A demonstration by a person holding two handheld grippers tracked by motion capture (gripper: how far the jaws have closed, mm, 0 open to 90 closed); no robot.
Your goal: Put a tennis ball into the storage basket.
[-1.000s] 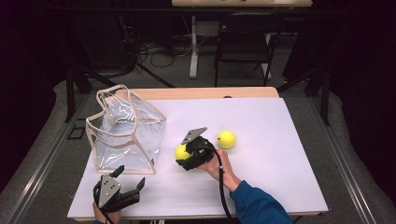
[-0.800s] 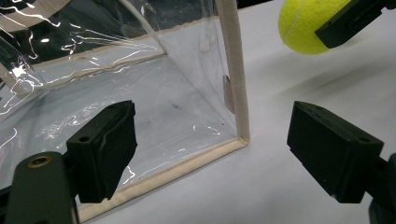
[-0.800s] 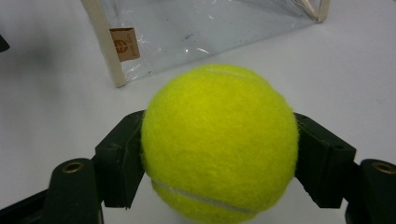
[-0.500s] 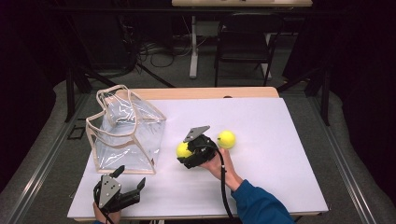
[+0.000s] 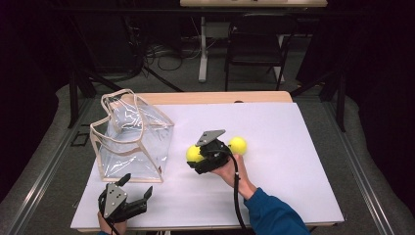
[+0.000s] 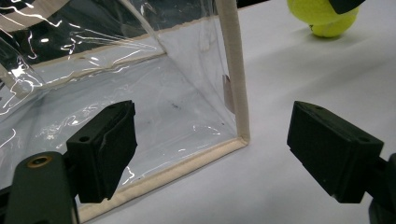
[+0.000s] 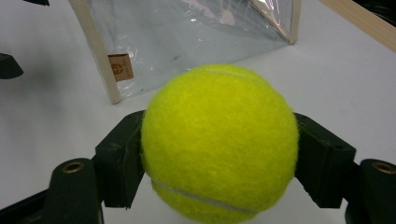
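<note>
Tennis ball [image 7: 219, 142] clamped in right claw [image 5: 196, 157] at frame centre, beside clear tote bag [image 5: 131, 139]. Left claw [image 5: 137, 188] held open, lower left. Ball best lifted clear of bag rim before release.

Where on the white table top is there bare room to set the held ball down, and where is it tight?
Bare white table top lies right of the right gripper, out to the right edge, and along the far side beyond the loose tennis ball. It is tight between the clear bag and the held tennis ball, and near the left gripper.
</note>
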